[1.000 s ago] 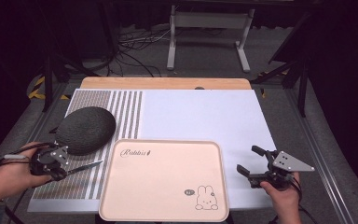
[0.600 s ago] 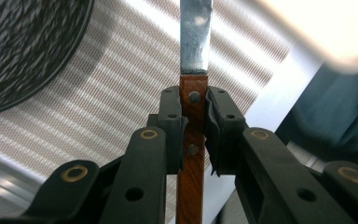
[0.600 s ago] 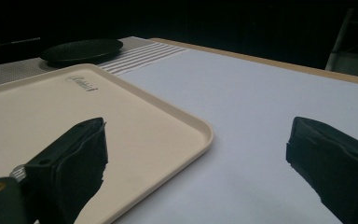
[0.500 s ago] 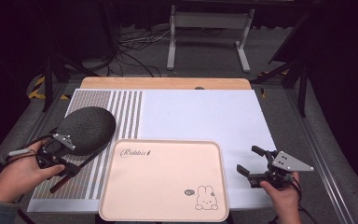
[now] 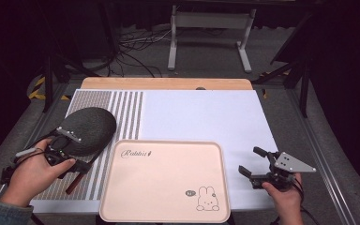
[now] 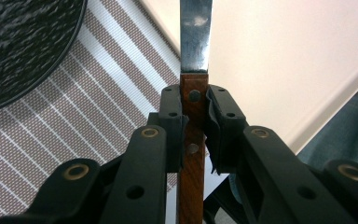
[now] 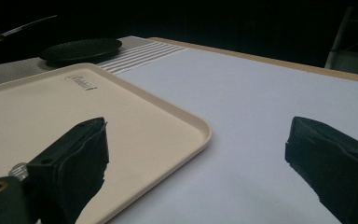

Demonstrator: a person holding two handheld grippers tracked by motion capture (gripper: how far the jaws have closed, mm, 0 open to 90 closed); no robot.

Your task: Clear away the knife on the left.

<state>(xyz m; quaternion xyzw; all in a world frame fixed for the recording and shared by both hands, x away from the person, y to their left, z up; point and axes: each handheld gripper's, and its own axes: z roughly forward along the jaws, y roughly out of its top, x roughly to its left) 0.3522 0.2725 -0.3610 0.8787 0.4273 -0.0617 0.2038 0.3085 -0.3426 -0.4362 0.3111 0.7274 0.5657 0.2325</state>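
Moved since a second ago: left gripper (image 5: pixel 77 165) with the knife (image 6: pixel 193 100), lifted off the striped mat (image 5: pixel 103 105) and swung so the wooden handle now points toward the near table edge. Right gripper (image 5: pixel 255 164) unchanged in place.

Left gripper: jaws clamped on the knife's wooden handle just below the blade, pads pressing both flat sides, two rivets showing between them in the left gripper view. Steel blade running straight out ahead of the jaws, over the border where striped mat meets the cream tray (image 5: pixel 122 197). Handle end sticking out behind the jaws, toward the person's left hand (image 5: pixel 30 176).

Dark round plate (image 5: pixel 91 124) just beyond and to the left of the left gripper, on the striped mat, partly covered by the gripper in the high view; apart from the blade.

Right gripper: jaws spread wide, nothing between them, held low over the white sheet (image 5: pixel 206 117) just right of the tray's right rim. Tray with rabbit drawing lying between the two grippers, bare.
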